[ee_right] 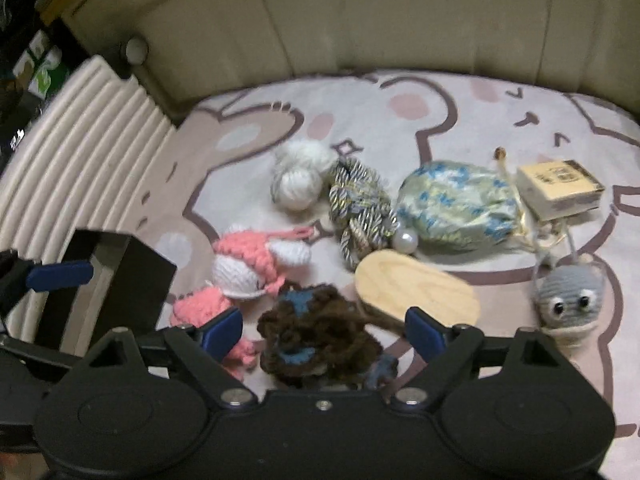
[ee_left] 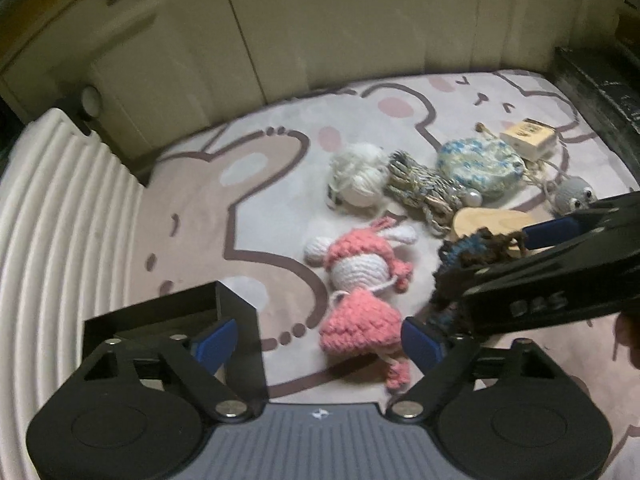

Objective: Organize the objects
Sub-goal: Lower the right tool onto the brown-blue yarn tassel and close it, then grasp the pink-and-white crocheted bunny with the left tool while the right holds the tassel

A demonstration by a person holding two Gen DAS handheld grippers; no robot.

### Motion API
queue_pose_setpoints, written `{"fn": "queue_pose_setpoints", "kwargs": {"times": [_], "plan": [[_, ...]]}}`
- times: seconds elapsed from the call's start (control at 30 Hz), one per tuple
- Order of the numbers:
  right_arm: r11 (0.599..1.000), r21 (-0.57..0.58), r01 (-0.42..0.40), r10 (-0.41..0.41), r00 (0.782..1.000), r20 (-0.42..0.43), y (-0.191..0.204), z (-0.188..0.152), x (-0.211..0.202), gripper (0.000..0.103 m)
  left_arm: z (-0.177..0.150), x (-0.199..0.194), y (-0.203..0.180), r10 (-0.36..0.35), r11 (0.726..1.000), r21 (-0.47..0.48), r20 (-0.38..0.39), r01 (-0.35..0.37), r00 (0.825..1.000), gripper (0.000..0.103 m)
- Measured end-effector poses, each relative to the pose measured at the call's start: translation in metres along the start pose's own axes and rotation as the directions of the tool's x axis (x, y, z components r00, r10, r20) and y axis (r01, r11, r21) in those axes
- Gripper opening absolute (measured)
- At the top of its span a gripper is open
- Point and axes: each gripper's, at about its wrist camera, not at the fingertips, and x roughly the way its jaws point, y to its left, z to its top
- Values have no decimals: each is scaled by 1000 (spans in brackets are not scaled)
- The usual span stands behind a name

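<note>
Two wrist views over a mat point(ee_left: 256, 216) printed with cartoon rabbits. The left wrist view shows the left gripper point(ee_left: 320, 338) with its jaws wide apart astride the skirt of a pink-and-white crocheted doll point(ee_left: 360, 280), the blue pads clear of the yarn; the right gripper point(ee_left: 480, 280) enters from the right over a brown-and-blue yarn toy point(ee_left: 460, 256). The right wrist view shows what the first hides: that toy point(ee_right: 316, 332) lies whole between the right gripper's point(ee_right: 324, 330) spread jaws, with gaps on both sides and nothing gripped, and a grey crocheted creature with bead eyes point(ee_right: 568, 296) appears in full, whereas the left view catches only its edge. A black open-topped box point(ee_left: 224, 312) stands at the mat's near left, just beside the left gripper's left finger; what it holds cannot be told. Beyond lie a white yarn pompom point(ee_left: 360, 178), a striped cord bundle point(ee_left: 424, 192), a blue-patterned drawstring pouch point(ee_left: 480, 168), an oval wooden piece point(ee_right: 416, 292) and a small printed carton point(ee_right: 560, 188). Bare mat remains left of the pompom and behind the row, bounded by a ribbed white cushion point(ee_left: 60, 240) and a cream panelled wall point(ee_left: 320, 40).
</note>
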Motion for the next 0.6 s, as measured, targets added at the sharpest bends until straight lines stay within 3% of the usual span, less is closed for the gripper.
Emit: {"fn": "queue_pose_setpoints", "kwargs": {"times": [0.13,0.27,0.4,0.6], "plan": [[1000,9,12,-11,999,-38,-4,-1,7,51,2,5,-4,-56,998,-15,-14,56,998,80],[998,58,-1,3,999,-36,-13,3,-3,44,7,15,0,-111,990,-88,-21,109,994,72],[994,105,-3,7,999,-39,-23,3,-15,36,15,25,3,-115,984,-142,-12,112,993,64],[989,147,-6,11,999,-34,-32,1,-25,34,22,48,0,-128,983,-144,-57,118,990,50]]}}
